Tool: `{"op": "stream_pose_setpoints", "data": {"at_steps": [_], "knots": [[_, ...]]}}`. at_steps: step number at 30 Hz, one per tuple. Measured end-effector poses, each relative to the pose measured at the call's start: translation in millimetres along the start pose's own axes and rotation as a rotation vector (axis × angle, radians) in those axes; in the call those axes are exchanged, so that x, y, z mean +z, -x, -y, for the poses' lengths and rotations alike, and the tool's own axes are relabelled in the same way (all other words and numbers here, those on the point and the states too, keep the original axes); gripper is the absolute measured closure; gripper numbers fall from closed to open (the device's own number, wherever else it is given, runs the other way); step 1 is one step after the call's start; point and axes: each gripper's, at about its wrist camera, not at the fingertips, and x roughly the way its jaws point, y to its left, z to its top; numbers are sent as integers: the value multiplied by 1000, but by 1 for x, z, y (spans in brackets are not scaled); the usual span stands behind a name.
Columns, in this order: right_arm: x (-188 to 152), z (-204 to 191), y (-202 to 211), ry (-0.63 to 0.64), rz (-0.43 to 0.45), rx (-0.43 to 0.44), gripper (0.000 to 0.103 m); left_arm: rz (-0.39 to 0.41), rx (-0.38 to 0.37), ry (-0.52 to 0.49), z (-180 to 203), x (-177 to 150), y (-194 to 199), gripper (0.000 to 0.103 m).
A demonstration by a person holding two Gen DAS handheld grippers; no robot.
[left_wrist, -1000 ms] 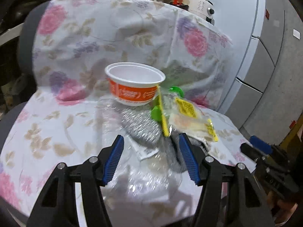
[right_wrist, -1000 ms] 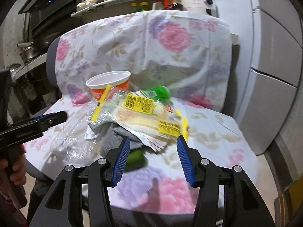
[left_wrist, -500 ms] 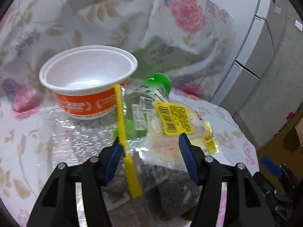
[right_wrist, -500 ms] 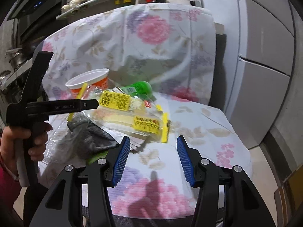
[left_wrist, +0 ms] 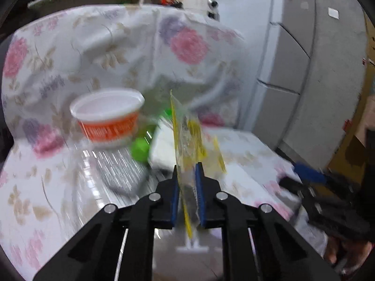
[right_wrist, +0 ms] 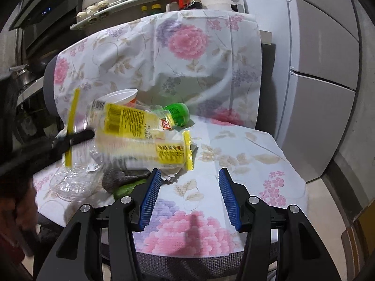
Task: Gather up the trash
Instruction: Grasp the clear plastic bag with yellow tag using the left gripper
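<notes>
- A floral cloth (right_wrist: 211, 75) covers the chair, trash heaped on it.
- Left gripper (left_wrist: 186, 182) pinches the clear yellow-edged wrapper (right_wrist: 131, 126); right gripper (right_wrist: 189, 194) gapes, empty.
- The slick film could slip free.

One orange cup (left_wrist: 108, 114), one yellow-edged clear wrapper (right_wrist: 131, 128), one green bottle (right_wrist: 177, 114), two grippers (left_wrist: 186, 175) (right_wrist: 189, 182)

Print on yellow-labelled wrapper (right_wrist: 131, 126) and orange cup (left_wrist: 109, 117) blurred, unreadable.

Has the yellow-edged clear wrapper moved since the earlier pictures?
Yes. The wrapper, clamped in the left tongs, has lifted off the pile and swung left, now covering part of the white cup.
</notes>
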Motion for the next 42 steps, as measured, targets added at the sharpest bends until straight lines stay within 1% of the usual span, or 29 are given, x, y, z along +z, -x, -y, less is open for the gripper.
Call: {"op": "stream_pose_setpoints", "data": {"at_steps": [1,2,3,4,6,8,9,10,12,13,14,16,20,21,22,23,24,25,26,27,28,30,33,35,37,38,39,41,42], "knots": [[-1,-1,1,2,-1,0,50,-24,-15,-4,6,-7,-1,91],[-3,-1,2,4,-4,0,50,-45,-33,-8,10,-13,-1,89],[-4,-2,3,3,-8,0,50,-72,-53,-21,16,-19,-2,86],[-6,-1,3,-1,-14,2,50,-86,-60,-33,22,-25,-4,80],[-9,3,5,-19,-21,8,50,-97,-67,-55,31,-33,-8,80],[-11,8,9,-39,-19,15,50,-94,-90,-65,38,-36,-9,81],[-11,10,10,-43,-17,11,50,-81,-98,-72,41,-36,-8,83],[-11,12,11,-47,-14,3,49,-70,-112,-80,45,-36,-8,89],[-11,17,15,-59,-7,-8,44,-67,-136,-89,52,-35,-8,89],[-11,20,16,-65,-3,-14,44,-69,-145,-92,54,-33,-9,84],[-11,23,17,-71,1,-19,44,-73,-152,-95,57,-32,-9,68],[-11,31,20,-86,9,-35,44,-69,-156,-98,61,-28,-13,52],[-12,47,25,-120,16,-64,44,-111,-163,-130,73,-20,-37,52],[-13,51,26,-128,16,-70,44,-135,-156,-140,77,-18,-47,52],[-15,55,27,-135,13,-75,44,-153,-150,-146,79,-17,-54,59],[-16,58,28,-140,11,-78,44,-176,-140,-146,80,-15,-64,72],[-17,61,29,-143,8,-81,44,-195,-130,-140,80,-14,-70,80],[-18,62,29,-143,6,-85,44,-207,-128,-126,79,-12,-75,93],[-19,63,30,-143,6,-87,44,-207,-131,-114,77,-10,-77,101],[-20,65,30,-145,5,-89,44,-201,-117,-105,75,-7,-78,103],[-20,65,30,-147,5,-90,44,-193,-108,-99,74,-5,-76,103],[-19,66,30,-149,9,-90,43,-164,-116,-87,70,-1,-66,103],[-17,63,30,-146,12,-82,44,-75,-120,-47,59,10,-34,103],[-15,58,28,-134,10,-72,43,-20,-104,-15,46,18,-11,103],[-12,51,25,-118,3,-57,42,39,-42,12,27,26,16,103],[-11,45,22,-104,0,-47,40,48,-8,15,20,29,22,103],[-9,41,19,-93,-1,-40,38,53,49,26,8,31,30,103],[-5,30,12,-68,-8,-23,38,66,117,56,-17,31,42,103],[-2,22,5,-51,-13,-10,37,71,134,67,-25,31,45,103]]}}
